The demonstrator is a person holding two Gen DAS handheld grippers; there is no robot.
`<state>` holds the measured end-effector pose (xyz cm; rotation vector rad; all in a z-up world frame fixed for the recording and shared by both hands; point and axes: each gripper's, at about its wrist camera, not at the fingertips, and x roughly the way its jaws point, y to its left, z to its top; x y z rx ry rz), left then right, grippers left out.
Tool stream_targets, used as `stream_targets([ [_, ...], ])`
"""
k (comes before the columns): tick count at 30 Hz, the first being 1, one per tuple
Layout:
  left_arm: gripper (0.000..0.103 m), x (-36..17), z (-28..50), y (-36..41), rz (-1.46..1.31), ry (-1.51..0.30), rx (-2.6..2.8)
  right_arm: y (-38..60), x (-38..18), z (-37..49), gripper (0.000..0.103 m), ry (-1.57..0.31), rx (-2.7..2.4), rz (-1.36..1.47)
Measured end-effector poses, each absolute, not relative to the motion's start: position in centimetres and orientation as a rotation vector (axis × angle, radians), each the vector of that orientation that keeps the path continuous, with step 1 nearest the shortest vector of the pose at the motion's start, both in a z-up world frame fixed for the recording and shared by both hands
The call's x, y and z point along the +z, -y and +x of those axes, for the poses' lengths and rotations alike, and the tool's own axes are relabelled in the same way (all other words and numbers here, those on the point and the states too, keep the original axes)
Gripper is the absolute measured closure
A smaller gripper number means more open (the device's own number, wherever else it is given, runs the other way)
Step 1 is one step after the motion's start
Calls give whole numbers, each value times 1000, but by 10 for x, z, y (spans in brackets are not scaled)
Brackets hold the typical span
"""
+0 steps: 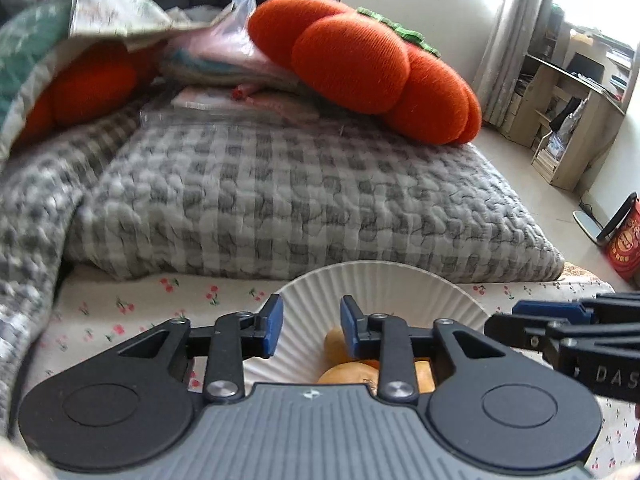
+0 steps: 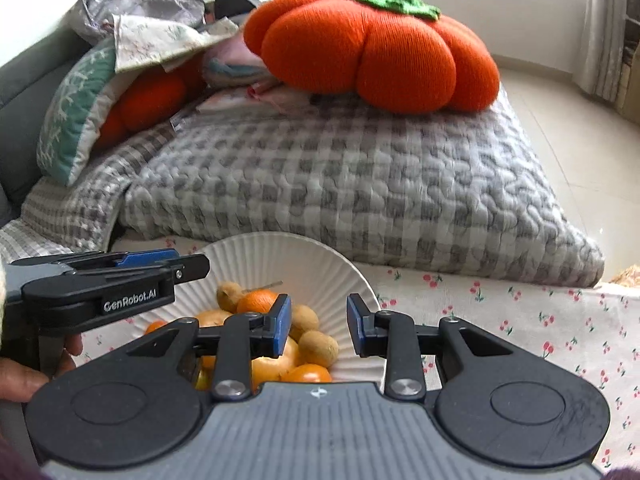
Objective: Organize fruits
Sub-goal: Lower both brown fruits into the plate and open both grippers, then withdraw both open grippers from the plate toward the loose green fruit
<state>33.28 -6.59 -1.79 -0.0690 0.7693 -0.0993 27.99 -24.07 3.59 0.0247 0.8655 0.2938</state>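
Both grippers, left gripper (image 1: 311, 326) and right gripper (image 2: 319, 326), released and empty; fruits (image 2: 276, 340) piled on paper plate (image 2: 320, 268) just below them, little apparently left.

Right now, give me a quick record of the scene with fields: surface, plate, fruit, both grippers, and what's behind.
surface: white cherry-print cloth
plate: white fluted paper plate, resting on the cloth
fruit: small orange fruits and tan-brown round fruits, piled together on the plate
left gripper: above the plate, jaws apart, nothing between them
right gripper: above the plate's right side, jaws apart, nothing held
behind: grey checked quilt, orange pumpkin cushion on it
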Motion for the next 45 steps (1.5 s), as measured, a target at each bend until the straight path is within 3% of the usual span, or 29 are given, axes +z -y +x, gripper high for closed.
stream_targets([
  [2, 62, -9, 326, 69, -29, -761, -79, 239, 41, 277, 74, -849, 295, 3],
  [12, 54, 26, 286, 78, 108, -750, 29, 221, 78, 255, 72, -804, 344, -13],
  [16, 49, 37, 268, 82, 165, -723, 63, 210, 88, 240, 59, -841, 343, -35],
  [28, 44, 46, 207, 65, 146, -771, 83, 187, 105, 181, 53, -852, 362, -135],
  [38, 29, 49, 165, 68, 142, -798, 44, 190, 105, 133, 48, -871, 375, -137],
  [41, 19, 47, 155, 69, 155, -807, 35, 191, 105, 127, 44, -887, 396, -148],
  [45, 18, 33, 152, 70, 158, -878, -7, 191, 96, 122, 33, -927, 417, -200],
])
